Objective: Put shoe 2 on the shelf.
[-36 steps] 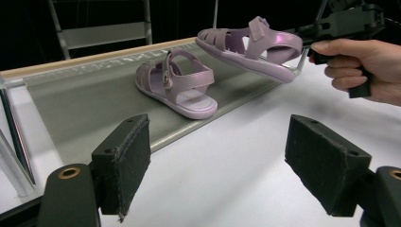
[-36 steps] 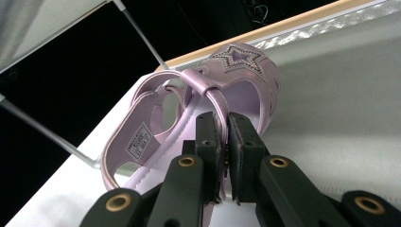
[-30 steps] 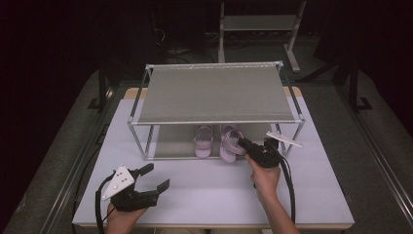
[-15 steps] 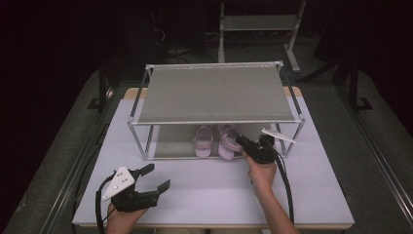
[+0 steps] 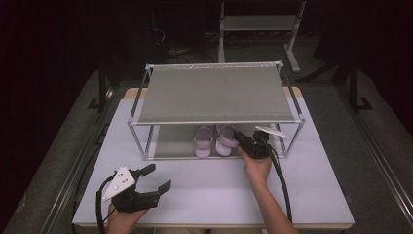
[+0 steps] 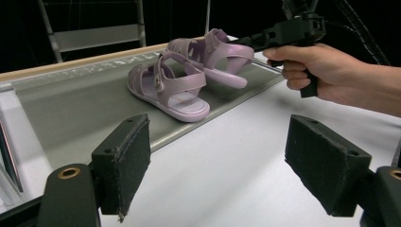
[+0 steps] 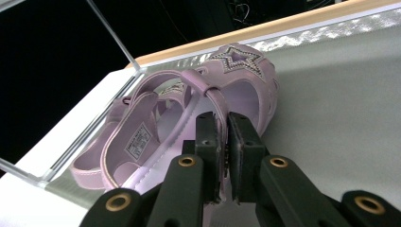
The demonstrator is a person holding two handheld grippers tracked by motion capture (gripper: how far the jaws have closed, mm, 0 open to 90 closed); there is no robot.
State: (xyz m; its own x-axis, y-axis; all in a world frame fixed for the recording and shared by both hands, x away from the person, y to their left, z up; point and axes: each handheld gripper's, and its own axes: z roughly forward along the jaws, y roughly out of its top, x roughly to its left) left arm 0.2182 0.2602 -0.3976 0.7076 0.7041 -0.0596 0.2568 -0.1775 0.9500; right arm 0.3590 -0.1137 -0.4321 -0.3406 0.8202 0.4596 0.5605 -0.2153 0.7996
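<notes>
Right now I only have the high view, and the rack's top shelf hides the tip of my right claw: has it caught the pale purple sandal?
Observer: Yes. In the right gripper view the right claw is shut on the back strap of the pale purple plastic sandal with the star on its toe.
Operator: Is it lying flat?
Observer: No. The left gripper view shows it tilted, heel end raised above the grey lower shelf.
Operator: And its mate?
Observer: The second purple sandal lies flat on that shelf, beside it.
</notes>
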